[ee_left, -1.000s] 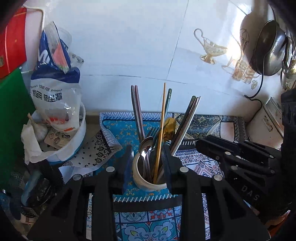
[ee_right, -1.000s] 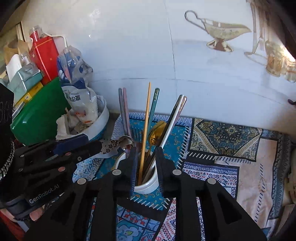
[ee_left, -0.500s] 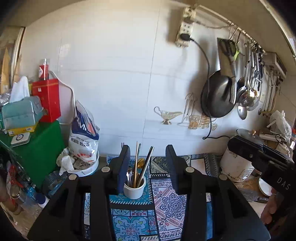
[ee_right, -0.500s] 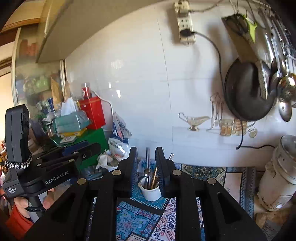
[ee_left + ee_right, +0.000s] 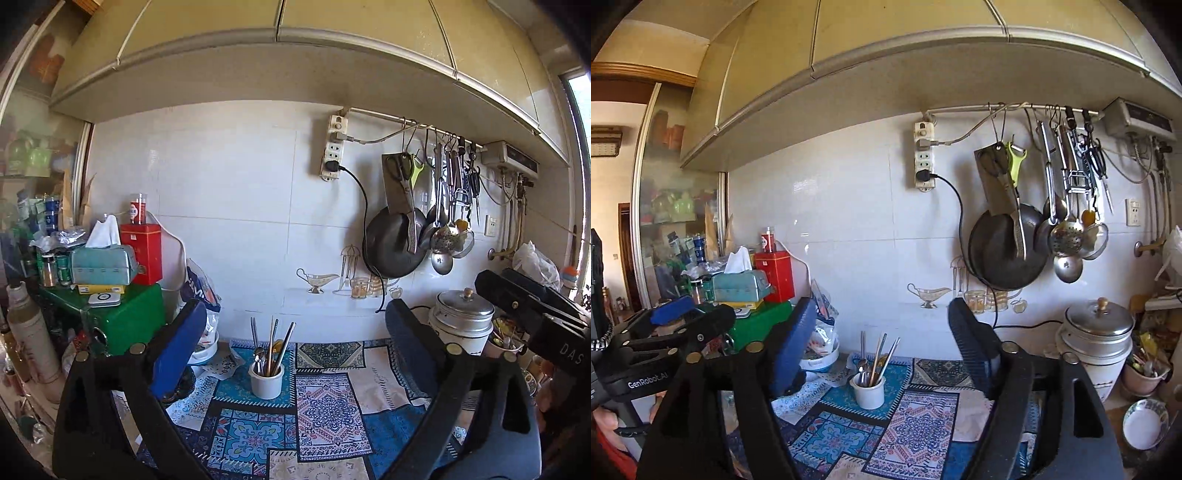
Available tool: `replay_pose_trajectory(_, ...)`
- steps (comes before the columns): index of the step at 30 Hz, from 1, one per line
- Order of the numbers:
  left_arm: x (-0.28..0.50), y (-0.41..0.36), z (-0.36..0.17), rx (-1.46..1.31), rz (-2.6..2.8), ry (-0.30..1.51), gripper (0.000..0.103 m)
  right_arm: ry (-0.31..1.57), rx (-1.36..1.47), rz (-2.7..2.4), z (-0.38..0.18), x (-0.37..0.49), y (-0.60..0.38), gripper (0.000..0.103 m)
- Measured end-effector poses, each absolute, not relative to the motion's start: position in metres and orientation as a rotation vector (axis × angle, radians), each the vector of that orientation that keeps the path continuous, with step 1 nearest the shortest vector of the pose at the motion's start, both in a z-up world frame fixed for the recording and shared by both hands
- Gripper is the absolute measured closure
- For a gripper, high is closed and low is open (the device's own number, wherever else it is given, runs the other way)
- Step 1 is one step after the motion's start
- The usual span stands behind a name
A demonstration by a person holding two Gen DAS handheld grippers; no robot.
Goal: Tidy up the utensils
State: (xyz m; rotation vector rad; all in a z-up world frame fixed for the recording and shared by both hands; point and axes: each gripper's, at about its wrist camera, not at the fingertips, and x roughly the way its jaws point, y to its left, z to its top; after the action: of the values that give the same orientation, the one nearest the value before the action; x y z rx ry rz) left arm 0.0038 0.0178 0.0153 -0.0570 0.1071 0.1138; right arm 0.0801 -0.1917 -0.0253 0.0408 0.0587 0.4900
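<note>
- Standing upright on the patterned cloth (image 5: 325,413) over the table, the white cup (image 5: 266,380) holds the utensils (image 5: 273,343): spoons, chopsticks and a fork, handles up; it sits near the tiled wall, well apart from both grippers.
- Left gripper (image 5: 295,347): fingers spread wide, having just been opening, nothing between them; the cup shows far off in the gap.
- Right gripper (image 5: 881,343): fingers also wide, just opened, holding nothing.
- Writing: "DAS" on the right gripper's body in the left view; "GenRobot.AI" on the left gripper's body in the right view.
- Left of the cup: a green box (image 5: 122,317) carrying a red tin (image 5: 142,253) and a tissue pack (image 5: 103,264); a white bowl (image 5: 820,360) with bags.
- Right: a lidded pot (image 5: 463,321); a black pan (image 5: 393,245) and ladles hang on the wall under a power strip (image 5: 334,147).
- Nothing blocks the cup.
</note>
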Motion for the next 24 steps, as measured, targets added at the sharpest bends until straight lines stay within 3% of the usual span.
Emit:
replay_pose_trajectory(2, -0.005, 0.013, 0.014, -0.04, 0.139, 0.101, 0.003, 0.045, 0.045, 0.472, -0.025, 0.07, -0.198, 0.007)
replay_pose_trajectory(5, -0.016, 0.008, 0.01, -0.023, 0.161, 0.102, 0.002, 0.029, 0.037, 0.446, -0.026, 0.056, -0.202, 0.0)
replay_pose_trajectory(24, -0.027, -0.002, -0.001, -0.034, 0.166, 0.121, 0.001, 0.066, -0.01, 0.423, -0.039, 0.043, -0.206, 0.0)
